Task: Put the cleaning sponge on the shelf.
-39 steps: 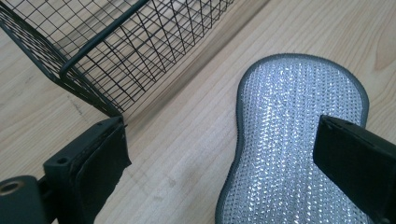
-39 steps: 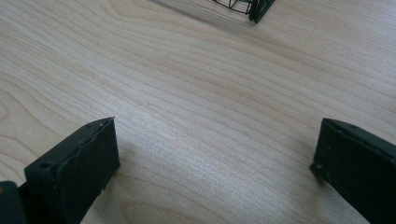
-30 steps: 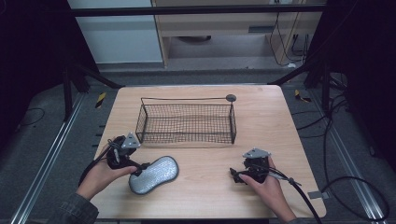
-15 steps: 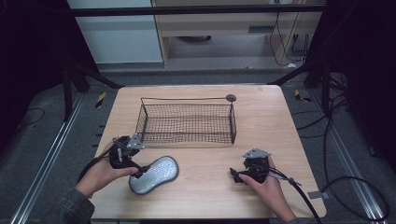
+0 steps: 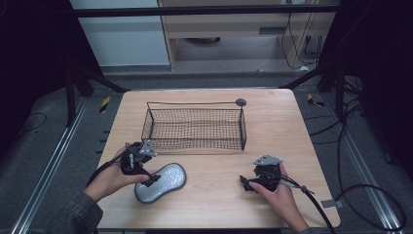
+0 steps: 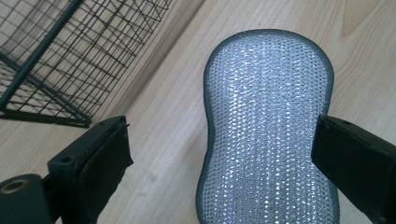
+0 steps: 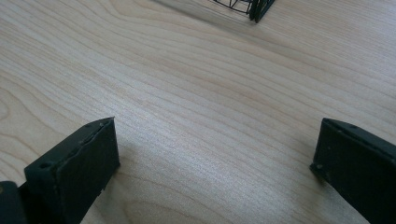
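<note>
Left gripper view puts the sponge (image 6: 268,126) between spread jaws, off toward the right jaw, its long axis running straight ahead along them. High view shows the sponge (image 5: 163,181) flat on the table (image 5: 292,146), slanting up-right toward the basket (image 5: 195,127). The left gripper (image 5: 146,176) is nearest; the right gripper (image 5: 245,183), jaws apart, rests well off.

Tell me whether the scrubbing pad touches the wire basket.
Apart. The high view shows bare table between the scrubbing pad and the wire basket; the left gripper view shows the same strip of wood.
</note>
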Tool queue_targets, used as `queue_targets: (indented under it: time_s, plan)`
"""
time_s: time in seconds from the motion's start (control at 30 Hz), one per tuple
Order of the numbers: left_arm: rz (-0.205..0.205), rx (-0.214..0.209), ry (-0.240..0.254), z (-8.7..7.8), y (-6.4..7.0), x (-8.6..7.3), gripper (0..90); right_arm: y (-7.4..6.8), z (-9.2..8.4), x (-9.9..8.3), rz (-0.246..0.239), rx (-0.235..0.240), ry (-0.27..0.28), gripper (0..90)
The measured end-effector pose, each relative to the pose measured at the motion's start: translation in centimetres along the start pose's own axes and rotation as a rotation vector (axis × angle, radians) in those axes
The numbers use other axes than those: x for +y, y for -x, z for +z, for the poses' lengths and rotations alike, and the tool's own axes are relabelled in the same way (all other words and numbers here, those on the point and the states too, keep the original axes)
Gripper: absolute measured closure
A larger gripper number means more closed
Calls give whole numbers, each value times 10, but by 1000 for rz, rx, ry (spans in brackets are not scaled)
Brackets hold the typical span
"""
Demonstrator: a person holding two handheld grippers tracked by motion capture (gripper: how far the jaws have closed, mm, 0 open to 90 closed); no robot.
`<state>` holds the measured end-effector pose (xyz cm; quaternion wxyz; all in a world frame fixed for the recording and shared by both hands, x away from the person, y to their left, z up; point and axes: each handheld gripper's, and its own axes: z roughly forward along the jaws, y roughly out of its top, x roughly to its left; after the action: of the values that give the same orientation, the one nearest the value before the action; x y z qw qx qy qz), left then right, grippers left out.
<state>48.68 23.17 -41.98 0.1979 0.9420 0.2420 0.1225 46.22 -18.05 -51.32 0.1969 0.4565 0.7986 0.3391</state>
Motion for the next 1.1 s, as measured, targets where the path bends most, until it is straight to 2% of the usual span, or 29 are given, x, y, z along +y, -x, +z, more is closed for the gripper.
queue_targets:
  time_s: [0.07, 0.13, 0.23, 0.27, 0.37, 0.47, 0.57, 0.7, 0.87, 1.1]
  plan:
    - [6, -4, -7, 2, 1, 1, 40, 0, 0, 0, 0, 0, 0, 4]
    - [21, -17, -42, 7, 4, 4, 37, 0, 0, 0, -1, 0, 0, 4]
    - [26, -28, -68, 12, 6, 5, 38, 0, 0, 0, -1, 1, 0, 4]
    - [21, -35, -91, 16, 7, 5, 38, 0, 0, 0, -4, 2, 1, 4]
    - [18, -34, -108, 20, 7, 5, 39, 0, 0, 0, -2, 2, 0, 4]
    - [15, -53, -140, 28, 9, 6, 40, 0, 0, 0, -1, 3, 0, 4]
    - [11, -71, -149, 32, 12, 6, 41, 0, 0, 0, -2, 5, 0, 4]
    - [22, -75, -159, 37, 16, 7, 40, 0, 0, 0, -2, 6, -1, 4]
    - [14, -74, -157, 42, 16, 5, 41, 0, 0, 0, -1, 5, -1, 4]
    - [8, -81, -148, 39, 16, 3, 39, 0, 0, 0, -1, 6, -1, 4]
